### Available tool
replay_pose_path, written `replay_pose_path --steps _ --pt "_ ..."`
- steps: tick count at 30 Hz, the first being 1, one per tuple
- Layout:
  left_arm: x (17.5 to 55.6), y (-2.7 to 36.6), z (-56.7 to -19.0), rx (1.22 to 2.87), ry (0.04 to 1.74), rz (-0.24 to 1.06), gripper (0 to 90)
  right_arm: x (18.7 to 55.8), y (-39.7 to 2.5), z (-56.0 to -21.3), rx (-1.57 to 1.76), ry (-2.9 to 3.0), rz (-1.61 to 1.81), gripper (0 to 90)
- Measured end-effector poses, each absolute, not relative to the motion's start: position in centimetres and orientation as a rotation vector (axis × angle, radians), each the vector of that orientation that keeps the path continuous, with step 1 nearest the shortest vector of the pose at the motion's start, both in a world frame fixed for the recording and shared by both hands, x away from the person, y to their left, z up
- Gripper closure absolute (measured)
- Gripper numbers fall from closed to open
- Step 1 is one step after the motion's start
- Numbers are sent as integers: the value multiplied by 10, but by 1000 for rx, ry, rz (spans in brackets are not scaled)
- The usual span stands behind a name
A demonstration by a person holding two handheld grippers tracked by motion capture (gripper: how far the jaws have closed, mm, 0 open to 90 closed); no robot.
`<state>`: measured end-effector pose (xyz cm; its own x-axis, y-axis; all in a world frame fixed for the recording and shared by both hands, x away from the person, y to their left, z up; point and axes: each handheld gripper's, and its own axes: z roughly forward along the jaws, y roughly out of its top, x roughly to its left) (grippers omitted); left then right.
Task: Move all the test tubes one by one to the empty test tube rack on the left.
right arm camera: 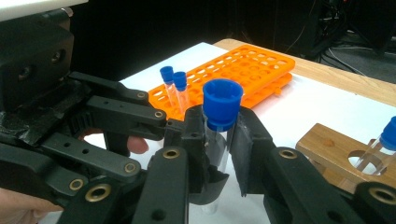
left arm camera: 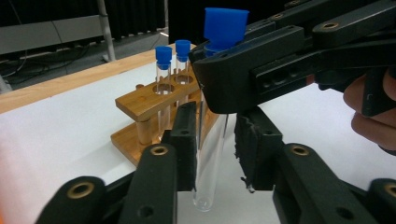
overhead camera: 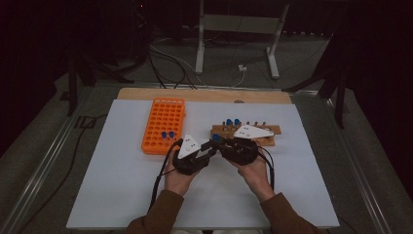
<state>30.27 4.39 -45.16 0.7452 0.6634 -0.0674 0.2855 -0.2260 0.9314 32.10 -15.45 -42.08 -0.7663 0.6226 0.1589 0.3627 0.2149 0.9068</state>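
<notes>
A clear test tube (left arm camera: 212,154) with a blue cap (right arm camera: 222,100) hangs upright above the white mat, where both grippers meet. My right gripper (right arm camera: 217,140) is shut on the test tube just under the cap. My left gripper (left arm camera: 215,140) stands around the tube's glass body lower down, with one pad (left arm camera: 187,140) against the glass and a narrow gap at the other, so it is open. In the high view the left gripper (overhead camera: 213,145) and the right gripper (overhead camera: 220,142) sit tip to tip in front of the wooden rack (overhead camera: 263,130).
The wooden rack (left arm camera: 140,100) holds two blue-capped tubes (left arm camera: 173,74) and has free holes. An orange rack (overhead camera: 163,124) at the left carries two more capped tubes (right arm camera: 173,86). The white mat (overhead camera: 122,180) lies on a wooden table edge (overhead camera: 204,95).
</notes>
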Motion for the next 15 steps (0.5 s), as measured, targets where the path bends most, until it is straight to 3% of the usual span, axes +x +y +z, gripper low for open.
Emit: replay_pose_path --steps 3,10,15 --pt "303 45 -451 1814 741 417 772 321 -155 -421 934 2250 1577 760" --pt "303 45 -451 1813 734 417 780 321 -156 -421 930 2251 1588 746" --pt "304 46 -452 1821 740 422 781 321 -160 -419 931 2236 1616 590"
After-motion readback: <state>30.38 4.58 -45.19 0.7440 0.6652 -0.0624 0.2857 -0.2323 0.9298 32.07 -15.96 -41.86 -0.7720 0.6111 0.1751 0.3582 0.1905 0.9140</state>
